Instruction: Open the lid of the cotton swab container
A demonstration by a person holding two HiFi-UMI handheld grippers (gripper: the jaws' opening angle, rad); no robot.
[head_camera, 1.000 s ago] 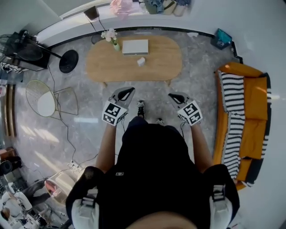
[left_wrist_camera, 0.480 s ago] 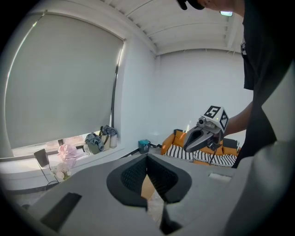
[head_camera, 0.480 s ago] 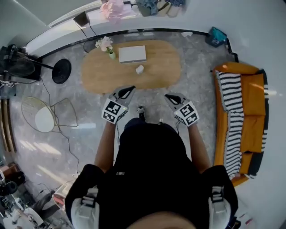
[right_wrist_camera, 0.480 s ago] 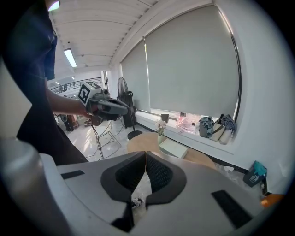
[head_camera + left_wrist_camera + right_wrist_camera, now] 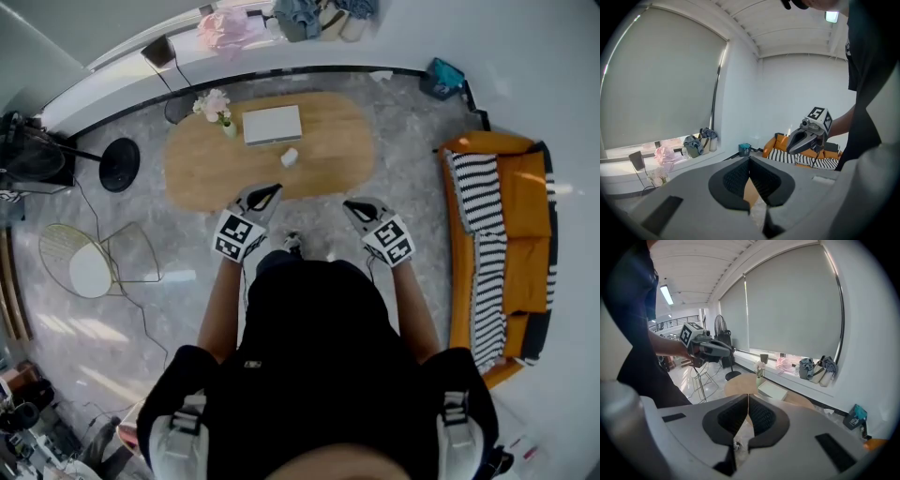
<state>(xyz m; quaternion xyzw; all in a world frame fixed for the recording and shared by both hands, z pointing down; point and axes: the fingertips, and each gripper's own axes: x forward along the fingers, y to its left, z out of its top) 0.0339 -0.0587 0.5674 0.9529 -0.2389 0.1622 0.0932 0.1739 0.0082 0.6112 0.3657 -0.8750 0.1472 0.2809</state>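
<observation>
Short of the oval surface (image 5: 328, 155), left tongs (image 5: 270, 190) and right tongs (image 5: 351, 207) hover closed and empty; a small white box (image 5: 289, 157), possibly the swab container, rests there.

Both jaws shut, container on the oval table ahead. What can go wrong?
Left gripper and right gripper have shut jaws: unless opened, they may shove the small white container along the oval wooden table. The pink flower vase and flat white box stand near it; a wide reach might tip the vase.

Tan table (image 5: 202, 173), orange sofa (image 5: 527, 202), pink flowers (image 5: 213, 103)
</observation>
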